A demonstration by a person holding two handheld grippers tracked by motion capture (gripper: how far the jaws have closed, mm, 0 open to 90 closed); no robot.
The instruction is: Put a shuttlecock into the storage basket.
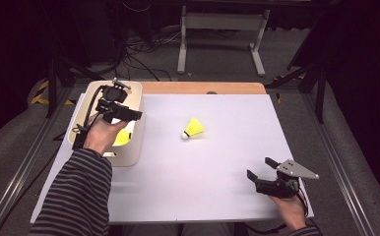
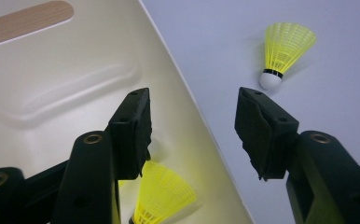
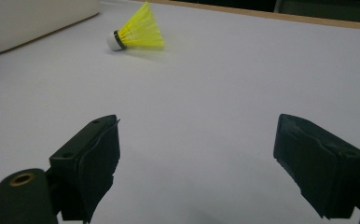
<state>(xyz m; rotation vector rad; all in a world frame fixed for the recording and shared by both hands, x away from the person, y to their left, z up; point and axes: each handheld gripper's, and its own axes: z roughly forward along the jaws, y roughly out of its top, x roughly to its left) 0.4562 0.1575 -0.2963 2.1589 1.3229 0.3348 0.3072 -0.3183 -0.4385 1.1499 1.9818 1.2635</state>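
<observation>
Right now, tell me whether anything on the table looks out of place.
One yellow shuttlecock lies on its side on the bare white table, apart from the cream bin, where another shuttlecock already sits. Nothing looks damaged or spilled.

A rectangular table with a pale, matte white top (image 1: 212,162) carries the scene; along its far edge a strip of light wood (image 1: 203,88) shows. On the left part of the top stands a cream-coloured plastic tray with rounded corners and raised walls (image 1: 135,142), reaching back to the wooden strip. Inside it, on its floor near the right wall, lies a yellow plastic shuttlecock (image 2: 162,196). A second yellow plastic shuttlecock with a white cork tip and a black band (image 1: 193,128) lies on its side on the bare white surface near the middle, well apart from the tray, its tip pointing toward the tray.
</observation>
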